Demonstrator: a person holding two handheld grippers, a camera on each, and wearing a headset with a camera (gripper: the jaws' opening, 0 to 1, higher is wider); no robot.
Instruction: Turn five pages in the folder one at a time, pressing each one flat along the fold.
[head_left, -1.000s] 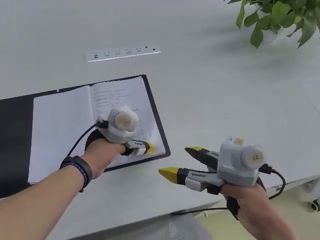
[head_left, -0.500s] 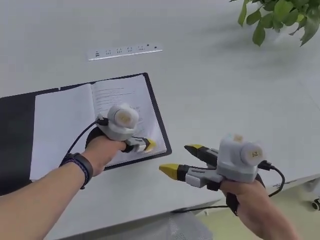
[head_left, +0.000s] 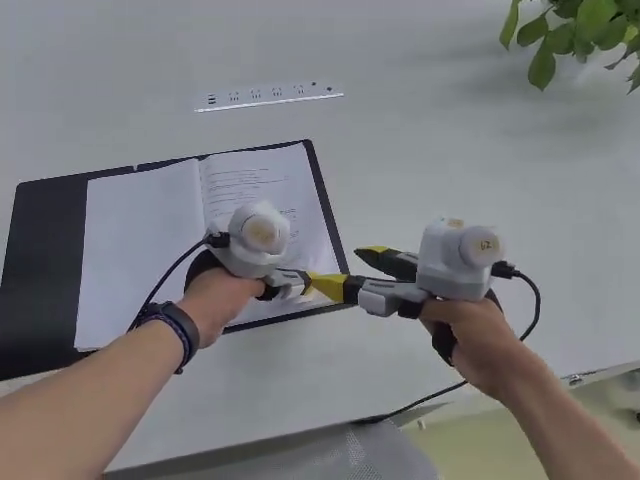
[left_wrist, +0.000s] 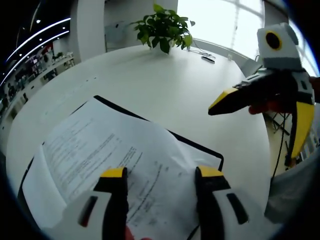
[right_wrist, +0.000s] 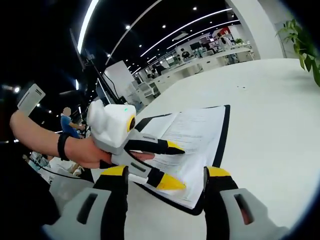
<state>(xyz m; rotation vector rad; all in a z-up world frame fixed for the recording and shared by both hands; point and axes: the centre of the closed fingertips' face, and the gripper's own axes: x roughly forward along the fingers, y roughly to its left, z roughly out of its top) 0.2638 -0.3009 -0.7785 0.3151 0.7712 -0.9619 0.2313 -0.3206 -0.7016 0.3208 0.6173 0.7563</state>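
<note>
The black folder (head_left: 40, 260) lies open on the white table, a blank sheet on its left and a printed page (head_left: 255, 185) on its right. My left gripper (head_left: 287, 284) rests low over that page's lower right part, jaws open; in the left gripper view its yellow fingertips (left_wrist: 114, 173) straddle the slightly bowed printed page (left_wrist: 100, 145). My right gripper (head_left: 345, 268) is open and points left at the folder's lower right corner, close beside the left gripper. In the right gripper view the left gripper (right_wrist: 173, 166) stands between my own fingertips (right_wrist: 115, 170), over the page (right_wrist: 195, 130).
A white power strip (head_left: 268, 96) lies beyond the folder. A potted plant (head_left: 585, 30) stands at the far right. The table's front edge runs just below my hands, and cables trail from both grippers. Bare table (head_left: 450, 150) lies right of the folder.
My right gripper has moved left and slightly up, from the table's front edge to the folder's lower right corner. The left gripper has stayed on the page.
</note>
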